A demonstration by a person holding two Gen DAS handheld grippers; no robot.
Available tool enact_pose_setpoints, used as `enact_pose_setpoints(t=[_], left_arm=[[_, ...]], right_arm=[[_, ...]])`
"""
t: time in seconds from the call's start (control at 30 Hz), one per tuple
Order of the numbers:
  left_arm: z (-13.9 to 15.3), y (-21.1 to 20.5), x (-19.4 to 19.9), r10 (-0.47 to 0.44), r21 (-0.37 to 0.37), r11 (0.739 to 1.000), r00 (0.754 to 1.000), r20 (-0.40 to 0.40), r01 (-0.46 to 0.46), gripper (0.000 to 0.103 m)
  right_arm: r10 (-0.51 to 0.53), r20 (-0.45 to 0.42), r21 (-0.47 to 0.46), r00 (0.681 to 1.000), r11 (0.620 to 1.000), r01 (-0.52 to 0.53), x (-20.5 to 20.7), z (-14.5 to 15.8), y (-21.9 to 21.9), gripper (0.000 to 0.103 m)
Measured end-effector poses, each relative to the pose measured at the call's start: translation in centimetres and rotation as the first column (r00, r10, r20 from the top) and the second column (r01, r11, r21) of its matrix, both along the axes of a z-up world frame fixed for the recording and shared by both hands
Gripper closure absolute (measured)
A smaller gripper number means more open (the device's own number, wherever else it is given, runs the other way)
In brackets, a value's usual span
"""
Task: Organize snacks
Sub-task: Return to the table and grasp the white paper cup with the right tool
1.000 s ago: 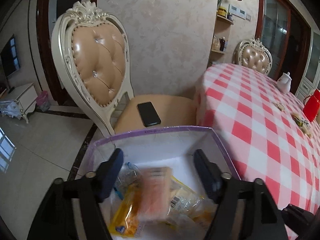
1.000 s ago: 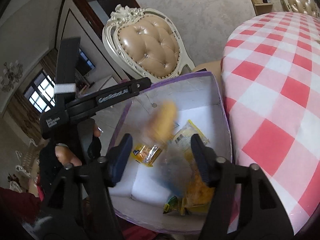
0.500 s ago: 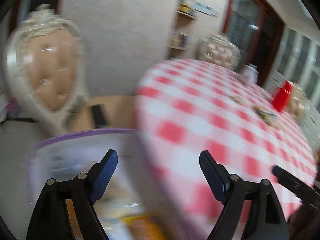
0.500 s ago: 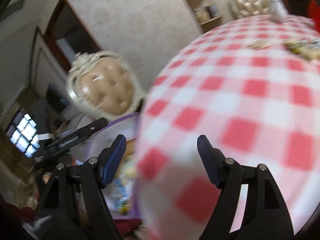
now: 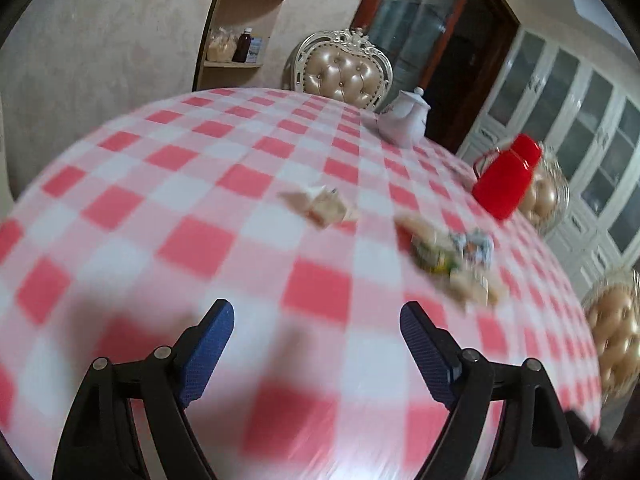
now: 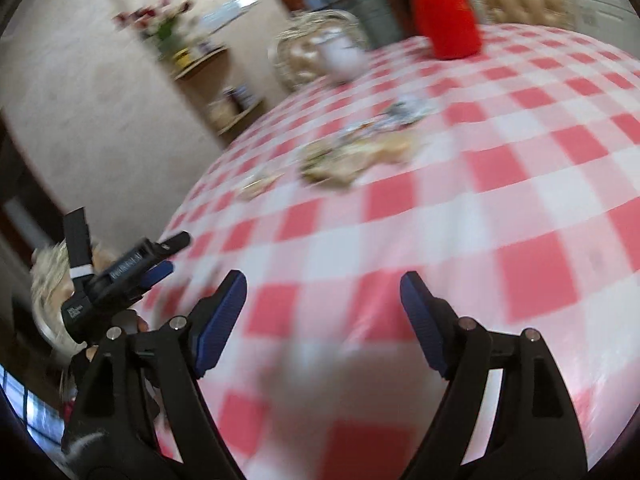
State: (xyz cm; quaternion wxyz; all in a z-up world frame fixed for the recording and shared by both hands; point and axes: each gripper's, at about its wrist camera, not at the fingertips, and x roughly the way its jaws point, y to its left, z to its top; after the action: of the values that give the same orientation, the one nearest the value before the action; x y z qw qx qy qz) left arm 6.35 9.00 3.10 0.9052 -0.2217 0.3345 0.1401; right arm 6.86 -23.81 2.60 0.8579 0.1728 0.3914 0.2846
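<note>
We take the round table, under its red and white check cloth, as our landmark; everything else is placed from it. Beyond its far edge stands a padded chair, and on the cloth near that edge sit a white teapot and, to its right, a red jug.

The snacks lie loose on the table, toward its middle: a pale packet and, to the right of it, a mixed cluster of wrappers. Both are blurred, so we cannot name them or read a long axis with any certainty; the cluster seems to stretch along the table's right side. No box, tray or other container for them shows on the table in either view, so we can say nothing of contents.

Our left gripper hangs over the table's near edge, pads spread wide with only cloth between them. The right gripper has just been opening and also holds nothing. From both, the snacks lie ahead, across the cloth: up and to the right for the left, up and slightly left for the right. We judge the right hand nearer the cluster, the left nearer the pale packet.
</note>
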Motion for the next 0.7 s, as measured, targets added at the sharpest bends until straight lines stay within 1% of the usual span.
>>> enact_pose_setpoints(t=[0.07,0.1,0.17,0.23,0.27,0.3,0.33,0.37,0.4,0.43,0.47,0.5,0.57,0.63,0.67,0.7], left_arm=[[-0.4,0.4,2.3,0.011,-0.020,1.000,1.000,0.014,-0.011,0.017],[-0.6,0.7,3.4,0.018,-0.034,0.999,0.999,0.036,-0.017,0.017],[-1.2,1.3,4.2,0.037,-0.033,0.999,0.996,0.078,-0.034,0.017],[-1.7,2.0,5.0,0.030,-0.014,0.999,0.998,0.060,-0.029,0.017],[-1.7,2.4,5.1,0.021,-0.014,1.000,0.998,0.064,-0.020,0.017],[-1.7,2.8,4.8,0.032,-0.021,0.999,0.997,0.070,-0.031,0.017],[-1.7,3.4,4.4,0.058,-0.048,0.997,0.995,0.082,-0.055,0.017],[-1.8,4.1,3.9,0.082,-0.094,0.993,0.991,0.104,-0.073,0.017],[-1.8,4.5,3.6,0.097,-0.123,0.989,0.988,0.118,-0.082,0.017],[-1.8,4.8,3.4,0.109,-0.134,0.987,0.987,0.120,-0.093,0.017],[-1.9,5.1,3.3,0.121,-0.141,0.985,0.986,0.114,-0.104,0.017],[-2.0,5.4,3.3,0.129,-0.157,0.981,0.986,0.108,-0.111,0.017],[-2.4,5.9,3.3,0.139,-0.197,0.973,0.985,0.100,-0.117,0.017],[-2.8,6.1,3.5,0.147,-0.212,0.969,0.986,0.072,-0.129,0.017],[-3.0,6.2,3.7,0.142,-0.218,0.968,0.988,0.065,-0.125,0.017],[-3.1,6.3,3.7,0.139,-0.226,0.967,0.988,0.062,-0.122,0.017]], right_arm=[[-0.010,0.000,-0.019,1.000,1.000,0.010,1.6,-0.1,-0.2,0.021],[-0.002,0.014,-0.046,1.000,0.999,0.003,2.6,0.0,0.1,0.019],[0.017,0.038,-0.084,0.999,0.996,-0.014,4.0,0.0,0.4,0.016],[0.061,0.070,-0.133,0.996,0.990,-0.052,5.8,0.2,2.2,0.016],[0.076,0.082,-0.155,0.994,0.986,-0.063,6.6,0.2,3.3,0.016],[0.110,0.106,-0.202,0.988,0.976,-0.087,7.8,0.5,4.9,0.016],[0.134,0.125,-0.233,0.983,0.967,-0.102,8.5,0.4,5.8,0.016],[0.164,0.148,-0.269,0.975,0.956,-0.120,9.2,0.5,6.9,0.016],[0.210,0.173,-0.317,0.962,0.937,-0.148,10.3,0.8,8.6,0.016],[0.238,0.184,-0.340,0.954,0.926,-0.166,10.9,0.7,9.4,0.016],[0.295,0.187,-0.374,0.937,0.904,-0.210,11.7,0.7,10.7,0.016],[0.340,0.184,-0.400,0.922,0.883,-0.246,12.2,0.5,11.7,0.016],[0.391,0.179,-0.444,0.903,0.851,-0.280,13.4,-0.4,13.1,0.016],[0.434,0.152,-0.483,0.888,0.816,-0.317,14.3,-1.3,14.4,0.016],[0.450,0.133,-0.508,0.883,0.796,-0.329,14.8,-1.9,15.0,0.018],[0.455,0.120,-0.523,0.882,0.785,-0.334,15.0,-2.3,15.2,0.022]])
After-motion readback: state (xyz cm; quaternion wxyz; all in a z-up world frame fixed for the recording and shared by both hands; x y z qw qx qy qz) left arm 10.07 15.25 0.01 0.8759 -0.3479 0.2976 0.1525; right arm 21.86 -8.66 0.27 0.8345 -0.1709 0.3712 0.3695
